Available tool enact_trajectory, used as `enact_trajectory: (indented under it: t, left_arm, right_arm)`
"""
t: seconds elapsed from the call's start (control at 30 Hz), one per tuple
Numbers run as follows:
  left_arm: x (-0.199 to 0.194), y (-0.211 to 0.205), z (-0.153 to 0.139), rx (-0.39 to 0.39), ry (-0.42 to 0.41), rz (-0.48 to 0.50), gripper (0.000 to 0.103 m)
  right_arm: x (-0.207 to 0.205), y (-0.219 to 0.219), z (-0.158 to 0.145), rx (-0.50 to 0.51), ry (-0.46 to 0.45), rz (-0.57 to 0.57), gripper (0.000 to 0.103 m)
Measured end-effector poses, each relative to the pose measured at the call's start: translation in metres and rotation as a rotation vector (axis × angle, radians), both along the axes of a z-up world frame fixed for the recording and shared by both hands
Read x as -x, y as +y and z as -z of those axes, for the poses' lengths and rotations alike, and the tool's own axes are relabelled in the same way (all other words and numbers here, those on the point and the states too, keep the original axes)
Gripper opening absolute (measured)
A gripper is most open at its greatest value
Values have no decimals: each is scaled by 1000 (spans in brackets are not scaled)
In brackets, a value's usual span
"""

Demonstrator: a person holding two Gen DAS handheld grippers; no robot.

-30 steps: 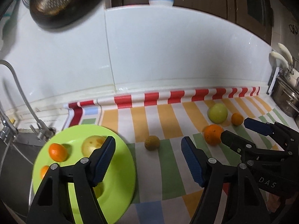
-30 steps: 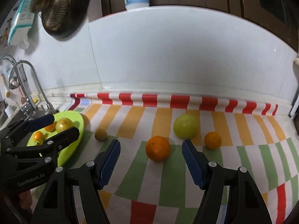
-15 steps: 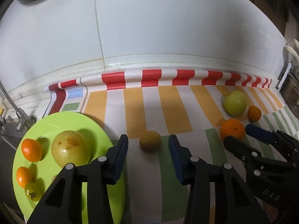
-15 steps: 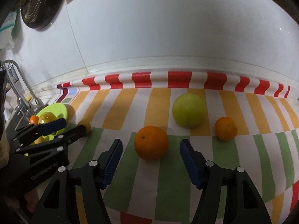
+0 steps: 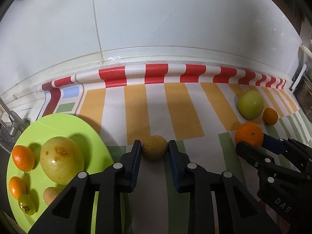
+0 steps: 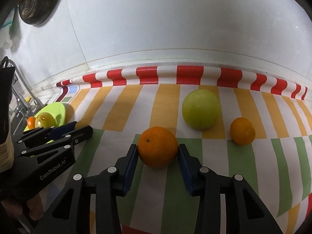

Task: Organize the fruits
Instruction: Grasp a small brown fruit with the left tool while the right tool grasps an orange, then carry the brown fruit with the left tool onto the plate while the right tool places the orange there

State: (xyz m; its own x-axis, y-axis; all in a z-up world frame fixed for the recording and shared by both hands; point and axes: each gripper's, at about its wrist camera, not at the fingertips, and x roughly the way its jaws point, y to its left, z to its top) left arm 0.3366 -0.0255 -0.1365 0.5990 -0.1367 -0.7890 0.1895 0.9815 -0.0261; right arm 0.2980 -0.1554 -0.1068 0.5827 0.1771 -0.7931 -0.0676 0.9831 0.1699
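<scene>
On the striped mat lies a small brownish-yellow fruit (image 5: 154,150), and my left gripper (image 5: 154,144) is shut on it, both blue pads against its sides. My right gripper (image 6: 157,147) is closing on a large orange (image 6: 158,146); its pads touch the orange on both sides. Both fruits rest on the mat. A lime-green plate (image 5: 58,124) to the left holds a big yellowish fruit (image 5: 62,160), two mandarins (image 5: 23,160) and some smaller fruit. Behind the orange sit a green apple (image 6: 200,109) and a small mandarin (image 6: 242,133).
The striped mat (image 5: 136,107) runs back to a white tiled wall. A tap (image 5: 9,124) and the sink edge lie left of the plate. A strainer (image 6: 37,2) hangs on the wall. Metal kitchenware (image 5: 304,89) stands at the far right.
Both grippers have come down and forward onto their fruits. The left jaws closed onto the small brownish fruit; the right jaws narrowed until they met the orange.
</scene>
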Motion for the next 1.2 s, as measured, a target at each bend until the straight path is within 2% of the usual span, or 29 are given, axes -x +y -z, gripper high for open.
enact_trajectory:
  t: [0.23, 0.8, 1.2]
  left_arm:
    - [22, 1, -25, -2, -59, 27, 28]
    - [104, 30, -91, 35, -178, 13, 28]
    - [159, 68, -115, 42, -229, -29, 28]
  right_arm:
    - [7, 3, -14, -6, -32, -10, 42]
    - [65, 27, -87, -19, -151, -68, 42]
    - [105, 57, -116, -21, -201, -121, 42]
